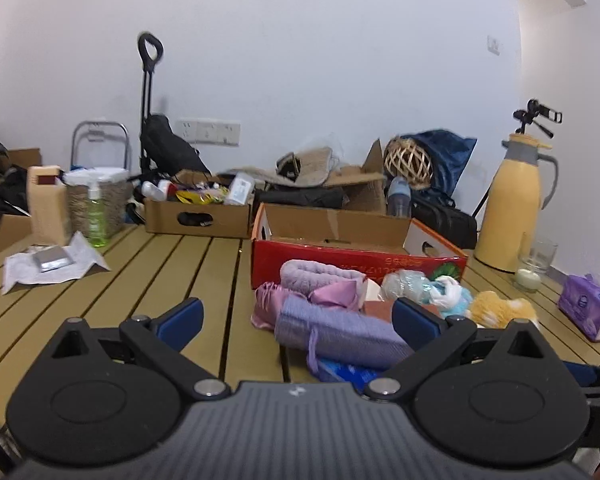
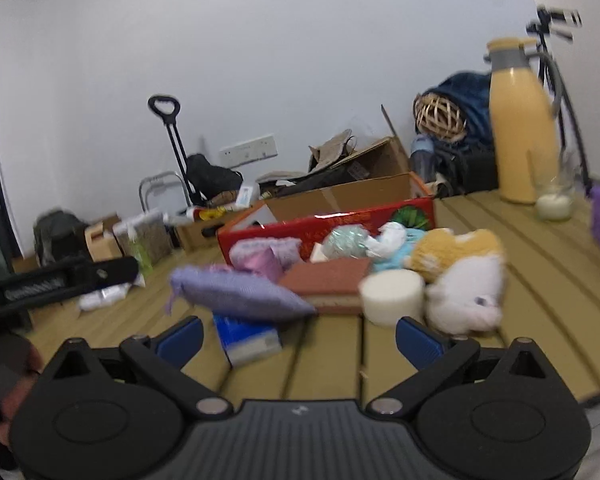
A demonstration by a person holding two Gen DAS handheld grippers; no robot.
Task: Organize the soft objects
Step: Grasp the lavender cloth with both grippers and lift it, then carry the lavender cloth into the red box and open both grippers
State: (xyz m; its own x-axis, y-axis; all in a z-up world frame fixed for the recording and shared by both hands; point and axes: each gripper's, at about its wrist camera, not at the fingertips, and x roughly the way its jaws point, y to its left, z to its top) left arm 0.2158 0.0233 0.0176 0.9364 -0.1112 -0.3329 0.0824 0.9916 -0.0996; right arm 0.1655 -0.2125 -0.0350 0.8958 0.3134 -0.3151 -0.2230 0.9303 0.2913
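A heap of soft things lies on the wooden table in front of a red cardboard box (image 1: 340,264) (image 2: 340,220). It holds a purple knitted pouch (image 1: 340,330) (image 2: 236,292), a lilac rolled towel (image 1: 320,274), pink cloth (image 1: 272,300), a yellow plush (image 1: 496,308) (image 2: 456,250), a white plush (image 2: 472,292), a white foam cylinder (image 2: 392,296) and a brick-coloured sponge (image 2: 328,280). My left gripper (image 1: 296,320) is open, just short of the pouch. My right gripper (image 2: 298,338) is open, near a blue tissue pack (image 2: 248,340). The left gripper body (image 2: 60,280) shows in the right wrist view.
A yellow thermos (image 1: 512,208) (image 2: 524,128), a glass candle (image 1: 534,266) (image 2: 554,200) and a purple tissue pack (image 1: 588,308) stand at the right. A brown box (image 1: 198,212), a green bottle (image 1: 96,216), a woven basket (image 1: 96,196) and paper (image 1: 52,266) sit at the left back.
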